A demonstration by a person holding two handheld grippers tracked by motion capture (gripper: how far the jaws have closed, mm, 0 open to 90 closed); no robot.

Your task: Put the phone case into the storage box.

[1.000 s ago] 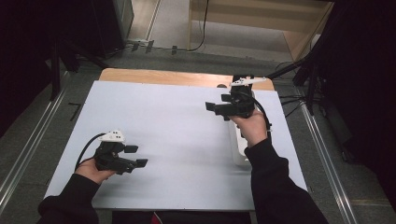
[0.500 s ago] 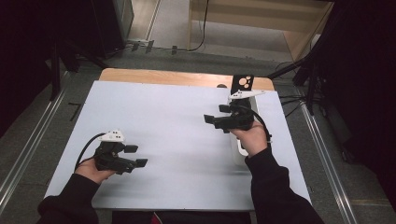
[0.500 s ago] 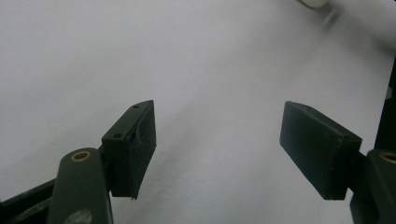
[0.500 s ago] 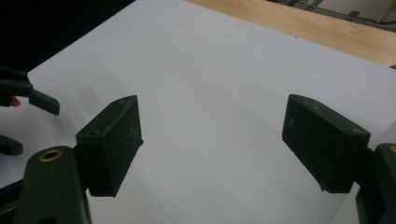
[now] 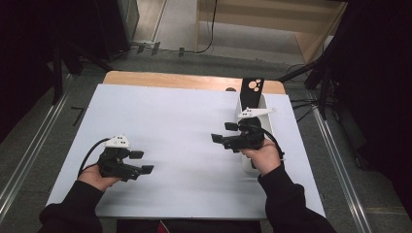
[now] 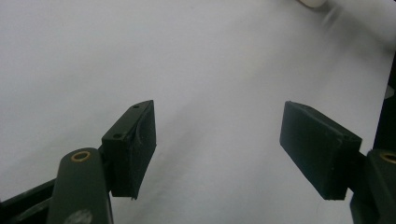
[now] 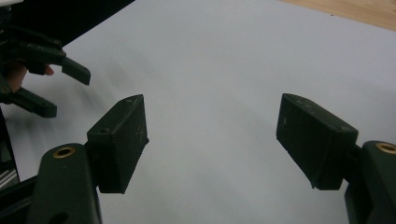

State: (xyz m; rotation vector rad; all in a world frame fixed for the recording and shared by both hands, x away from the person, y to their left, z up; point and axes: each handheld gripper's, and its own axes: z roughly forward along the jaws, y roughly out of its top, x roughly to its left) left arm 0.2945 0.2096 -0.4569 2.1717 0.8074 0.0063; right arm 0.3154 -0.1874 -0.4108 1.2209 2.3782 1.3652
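White tray [image 5: 252,133] under right gripper [image 5: 224,133] untouched; jaws wide, just been closing a little on nothing. Left gripper [image 5: 142,162] wide, idle.

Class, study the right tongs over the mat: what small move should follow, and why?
Probably turn the right tongs toward the white bin beside them: their jaws have just been closing, hold nothing and face bare mat, while a black card stands in that bin.

A white board [image 5: 175,126] on the table [image 5: 170,80] bears a white tray [image 5: 265,104].
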